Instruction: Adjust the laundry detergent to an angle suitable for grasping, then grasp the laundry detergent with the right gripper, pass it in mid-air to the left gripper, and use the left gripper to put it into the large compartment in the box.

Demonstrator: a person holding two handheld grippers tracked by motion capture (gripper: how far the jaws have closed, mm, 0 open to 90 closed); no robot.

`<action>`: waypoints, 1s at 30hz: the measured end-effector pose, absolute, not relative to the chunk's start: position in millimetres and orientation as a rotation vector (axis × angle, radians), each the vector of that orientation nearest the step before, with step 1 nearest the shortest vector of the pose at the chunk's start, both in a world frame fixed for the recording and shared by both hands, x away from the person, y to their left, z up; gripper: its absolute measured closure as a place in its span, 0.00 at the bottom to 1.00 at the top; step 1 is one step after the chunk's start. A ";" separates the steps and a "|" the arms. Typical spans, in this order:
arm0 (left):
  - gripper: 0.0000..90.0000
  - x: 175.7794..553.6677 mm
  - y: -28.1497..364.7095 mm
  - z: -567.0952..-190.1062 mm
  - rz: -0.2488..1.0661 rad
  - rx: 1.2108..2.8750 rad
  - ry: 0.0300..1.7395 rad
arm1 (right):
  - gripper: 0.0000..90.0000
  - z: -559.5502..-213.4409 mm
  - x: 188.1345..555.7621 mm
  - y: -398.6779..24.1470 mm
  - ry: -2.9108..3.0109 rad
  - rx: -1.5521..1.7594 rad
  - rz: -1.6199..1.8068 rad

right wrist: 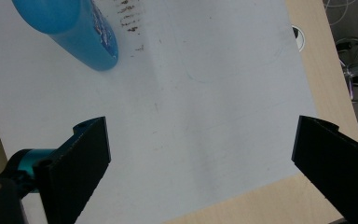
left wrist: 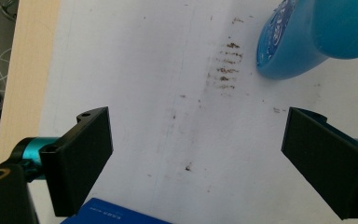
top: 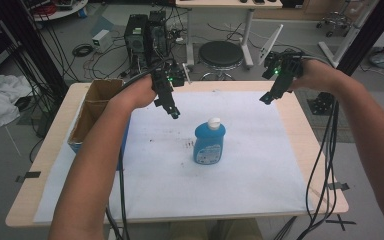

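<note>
Bottle (top: 209,142) upright on white sheet (top: 260,165), cardboard box (top: 96,107) at left, both grippers' jaws wide open.

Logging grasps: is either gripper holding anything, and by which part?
Nothing is held. Left gripper and right gripper hover open above the table, apart from the blue bottle.

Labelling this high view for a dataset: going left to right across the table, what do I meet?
Cardboard box → left gripper → blue bottle → right gripper.
</note>
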State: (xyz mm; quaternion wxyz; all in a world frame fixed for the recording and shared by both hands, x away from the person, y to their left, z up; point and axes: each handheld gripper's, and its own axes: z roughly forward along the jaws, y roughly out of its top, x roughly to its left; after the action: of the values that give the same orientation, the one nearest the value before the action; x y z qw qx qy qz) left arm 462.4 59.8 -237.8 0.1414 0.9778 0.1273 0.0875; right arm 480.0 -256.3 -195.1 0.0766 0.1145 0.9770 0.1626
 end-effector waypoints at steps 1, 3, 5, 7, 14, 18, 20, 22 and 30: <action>0.10 462.4 59.9 -237.3 0.250 2.820 0.368 | 0.04 -195.2 480.1 -256.0 2.928 0.340 0.491; 0.10 462.6 60.4 -236.8 0.241 2.811 0.382 | 0.04 -195.3 479.9 -255.7 2.928 0.340 0.491; 0.10 462.7 60.6 -237.1 0.242 2.811 0.382 | 0.04 -195.9 479.2 -254.8 2.931 0.335 0.486; 0.10 462.4 60.3 -238.2 0.238 2.810 0.376 | 0.04 -195.7 479.5 -255.0 2.930 0.336 0.488; 0.10 461.9 59.5 -241.4 0.214 2.812 0.381 | 0.04 -197.1 478.5 -255.7 2.930 0.336 0.490; 0.10 462.1 58.1 -243.4 0.197 2.812 0.379 | 0.04 -200.2 477.7 -258.1 2.933 0.343 0.498; 0.10 462.3 57.8 -244.1 0.188 2.811 0.376 | 0.04 -202.1 477.1 -259.7 2.934 0.347 0.500; 0.10 462.4 57.8 -244.5 0.185 2.809 0.364 | 0.04 -203.6 475.9 -261.3 2.936 0.338 0.507; 0.10 462.8 60.0 -245.6 0.150 2.789 0.355 | 0.04 -211.1 466.0 -268.2 2.936 0.328 0.565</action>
State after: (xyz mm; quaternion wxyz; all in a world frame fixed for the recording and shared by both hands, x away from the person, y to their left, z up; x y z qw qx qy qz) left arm 462.8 60.0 -245.6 0.1624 0.9775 0.1243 0.0525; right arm 466.0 -268.2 -211.1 0.0669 0.1088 0.9740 0.1873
